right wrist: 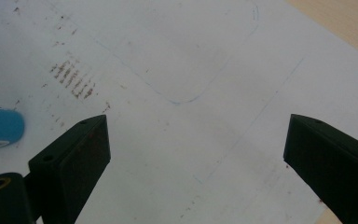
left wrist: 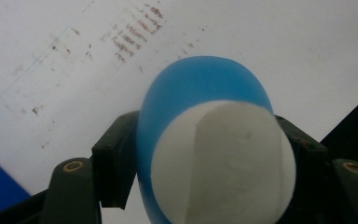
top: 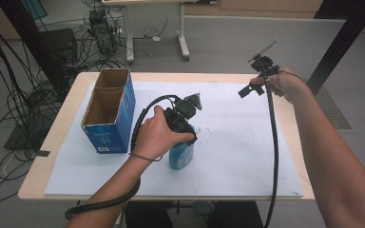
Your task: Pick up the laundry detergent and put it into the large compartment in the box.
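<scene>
A blue bottle [top: 181,156] with a white cap stands upright on the white sheet [top: 237,142] near the table's middle. My left gripper [top: 183,124] is shut on it from above. In the left gripper view the bottle [left wrist: 205,93] and its white cap [left wrist: 223,163] sit squeezed between the two black pads [left wrist: 114,158]. My right gripper [top: 253,89] hovers open above the table's far right corner, well apart from the bottle. Its jaws stand wide over bare sheet in the right gripper view [right wrist: 196,144], where the bottle [right wrist: 0,128] shows at the left edge.
An open blue cardboard box [top: 109,110] with two compartments stands on the sheet's left side, just left of my left hand. Brown smudges [right wrist: 72,79] mark the sheet. Cables and table legs [top: 183,42] lie on the floor beyond.
</scene>
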`<action>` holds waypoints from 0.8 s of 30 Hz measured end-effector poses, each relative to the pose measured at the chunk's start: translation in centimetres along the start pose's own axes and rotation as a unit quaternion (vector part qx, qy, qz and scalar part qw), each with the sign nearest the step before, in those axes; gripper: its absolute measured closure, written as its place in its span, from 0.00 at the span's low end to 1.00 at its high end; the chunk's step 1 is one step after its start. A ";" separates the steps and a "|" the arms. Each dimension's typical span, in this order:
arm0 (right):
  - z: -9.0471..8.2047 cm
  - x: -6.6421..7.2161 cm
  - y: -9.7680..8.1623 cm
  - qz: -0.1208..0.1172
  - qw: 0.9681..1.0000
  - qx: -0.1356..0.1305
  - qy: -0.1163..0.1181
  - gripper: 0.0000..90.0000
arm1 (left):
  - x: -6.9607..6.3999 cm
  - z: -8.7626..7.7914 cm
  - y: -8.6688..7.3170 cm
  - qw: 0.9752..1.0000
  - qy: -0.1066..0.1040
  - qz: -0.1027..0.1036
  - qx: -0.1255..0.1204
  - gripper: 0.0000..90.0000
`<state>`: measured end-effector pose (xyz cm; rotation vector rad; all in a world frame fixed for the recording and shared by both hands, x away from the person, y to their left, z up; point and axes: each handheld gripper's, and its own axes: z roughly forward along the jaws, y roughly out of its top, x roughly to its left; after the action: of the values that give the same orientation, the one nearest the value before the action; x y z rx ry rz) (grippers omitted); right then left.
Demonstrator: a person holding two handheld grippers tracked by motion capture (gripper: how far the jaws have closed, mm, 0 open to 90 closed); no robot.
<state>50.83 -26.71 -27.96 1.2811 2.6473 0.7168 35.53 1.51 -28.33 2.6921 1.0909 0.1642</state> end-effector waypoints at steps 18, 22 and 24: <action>0.0 0.0 0.0 0.000 1.000 0.000 0.000 0.08 | 0.0 0.0 0.0 1.000 -0.004 -0.001 0.000 0.42; 0.0 0.1 0.0 -0.002 1.000 0.001 -0.001 0.08 | 0.0 0.0 0.0 1.000 -0.005 -0.003 -0.001 0.42; 0.1 0.1 0.0 0.000 1.000 0.001 0.000 0.08 | 0.0 0.0 0.0 1.000 -0.005 -0.003 -0.001 0.42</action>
<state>50.81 -26.65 -28.01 1.2808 2.6483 0.7142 35.53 1.54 -28.31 2.6852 1.0945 0.1512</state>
